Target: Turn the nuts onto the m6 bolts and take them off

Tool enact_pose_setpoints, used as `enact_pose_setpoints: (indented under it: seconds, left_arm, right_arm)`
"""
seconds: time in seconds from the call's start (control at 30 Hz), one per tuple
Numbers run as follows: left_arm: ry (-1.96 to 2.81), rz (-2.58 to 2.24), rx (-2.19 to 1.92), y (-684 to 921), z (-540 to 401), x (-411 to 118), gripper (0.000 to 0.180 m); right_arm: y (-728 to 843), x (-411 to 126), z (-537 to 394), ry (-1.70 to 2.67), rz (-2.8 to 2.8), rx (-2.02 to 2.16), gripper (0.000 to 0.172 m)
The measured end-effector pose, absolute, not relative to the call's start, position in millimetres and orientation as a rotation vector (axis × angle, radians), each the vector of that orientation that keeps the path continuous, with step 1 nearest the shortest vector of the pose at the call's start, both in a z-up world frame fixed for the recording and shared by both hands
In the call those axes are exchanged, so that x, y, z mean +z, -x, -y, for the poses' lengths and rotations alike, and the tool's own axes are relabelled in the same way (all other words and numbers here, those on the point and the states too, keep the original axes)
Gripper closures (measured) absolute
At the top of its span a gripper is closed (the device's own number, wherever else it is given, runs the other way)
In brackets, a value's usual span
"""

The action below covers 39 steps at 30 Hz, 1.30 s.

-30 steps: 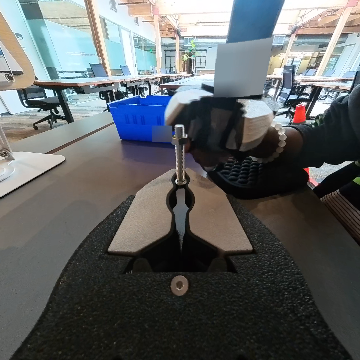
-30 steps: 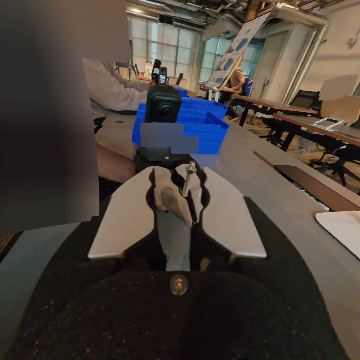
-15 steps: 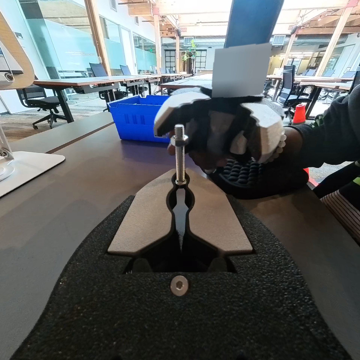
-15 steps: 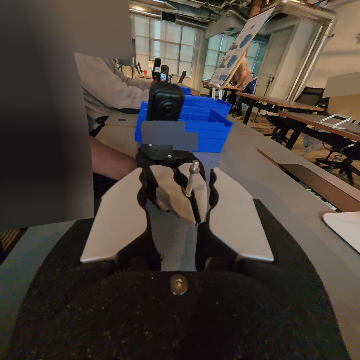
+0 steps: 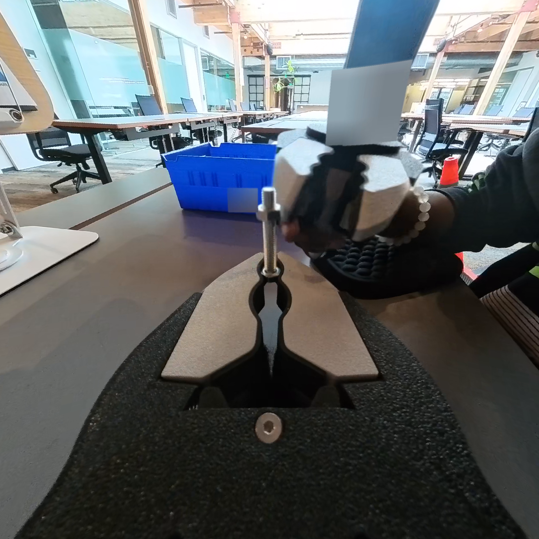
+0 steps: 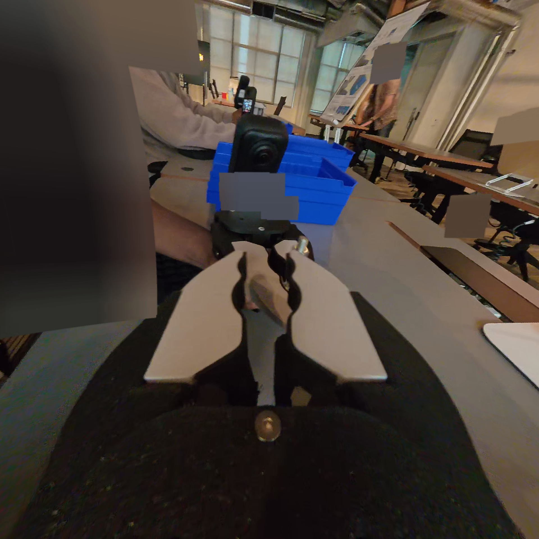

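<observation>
My left gripper [image 5: 269, 272] is shut on the head end of a silver bolt [image 5: 269, 242], which stands upright above the dark table [image 5: 116, 291]. A silver nut [image 5: 268, 214] sits on the thread near the bolt's top. My right gripper [image 5: 341, 189] hangs just right of the bolt with its fingers apart and nothing between them; its nearer finger [image 5: 288, 180] is beside the nut. In the right wrist view my right gripper [image 6: 267, 256] is open, and the bolt's tip [image 6: 302, 245] shows outside it, past the right finger [image 6: 318, 291]. The left gripper's body [image 6: 253, 230] lies straight ahead.
A blue bin [image 5: 221, 180] stands behind the bolt; it also shows in the right wrist view [image 6: 320, 189]. A white stand base [image 5: 43, 248] lies at the left. A black dimpled pad [image 5: 379, 262] lies under the person's hand. A person's sleeve [image 6: 180, 122] rests at another desk. There is about 6 cm between the tips of the two grippers.
The right jaws widened around the bolt, then narrowed, and the gripper shifted aside, so the bolt now stands outside its right finger. The left gripper and bolt stayed still.
</observation>
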<state>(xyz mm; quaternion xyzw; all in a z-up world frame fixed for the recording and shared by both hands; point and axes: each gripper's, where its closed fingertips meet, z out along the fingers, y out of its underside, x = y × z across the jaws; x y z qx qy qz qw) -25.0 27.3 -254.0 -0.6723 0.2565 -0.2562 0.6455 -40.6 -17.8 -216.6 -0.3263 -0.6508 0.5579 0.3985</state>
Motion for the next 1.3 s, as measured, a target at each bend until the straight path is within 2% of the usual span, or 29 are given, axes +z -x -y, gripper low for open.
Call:
enact_pose_setpoints:
  seconds: [0.07, 0.13, 0.23, 0.3, 0.33, 0.37, 0.4, 0.43, 0.53, 0.67, 0.77, 1.03, 1.1, 1.27, 1.3]
  left_arm:
    - [1.532, -0.581, -0.585, 25, -28, -254, 0.178]
    - [1.531, -0.584, -0.584, 25, -28, -254, 0.178]
    - [1.532, -0.585, -0.584, 25, -28, -254, 0.178]
    - [1.532, -0.586, -0.586, 25, -28, -254, 0.178]
    - [1.533, -0.585, -0.586, 25, -28, -254, 0.178]
    - [1.533, -0.583, -0.585, 25, -28, -254, 0.177]
    - [1.532, -0.582, -0.584, 25, -28, -254, 0.178]
    - [1.532, -0.58, -0.584, 25, -28, -254, 0.178]
    - [1.531, -0.578, -0.586, 25, -28, -254, 0.178]
    - [1.532, -0.583, -0.584, 25, -28, -254, 0.177]
    - [1.531, -0.584, -0.583, 25, -28, -254, 0.177]
    - [1.534, -0.59, -0.576, 24, -28, -255, 0.178]
    - [1.533, -0.596, -0.573, 23, -28, -255, 0.177]
    - [1.528, -0.612, -0.565, 21, -27, -255, 0.176]
    - [1.524, -0.618, -0.56, 21, -27, -255, 0.158]
  right_arm:
    - [39, -214, 16, 0.854, 1.645, 1.445, 0.155]
    - [40, -213, 12, 0.865, 1.619, 1.449, 0.151]
    - [46, -215, 8, 0.877, 1.582, 1.414, 0.121]
    - [47, -217, 12, 0.873, 1.61, 1.415, 0.112]
    - [47, -219, 15, 0.862, 1.627, 1.42, 0.114]
    - [45, -219, 18, 0.846, 1.644, 1.423, 0.126]
    - [41, -218, 21, 0.821, 1.666, 1.428, 0.15]
    - [37, -218, 23, 0.812, 1.691, 1.45, 0.163]
    - [36, -218, 20, 0.851, 1.702, 1.47, 0.164]
    - [48, -224, 1, 0.974, 1.614, 1.399, 0.144]
    - [53, -228, -1, 1.016, 1.598, 1.386, 0.141]
    - [57, -228, 2, 0.997, 1.604, 1.363, 0.158]
    - [58, -229, 2, 0.996, 1.602, 1.35, 0.166]
    - [56, -228, 2, 0.998, 1.616, 1.354, 0.167]
    - [56, -228, 2, 0.998, 1.615, 1.358, 0.167]
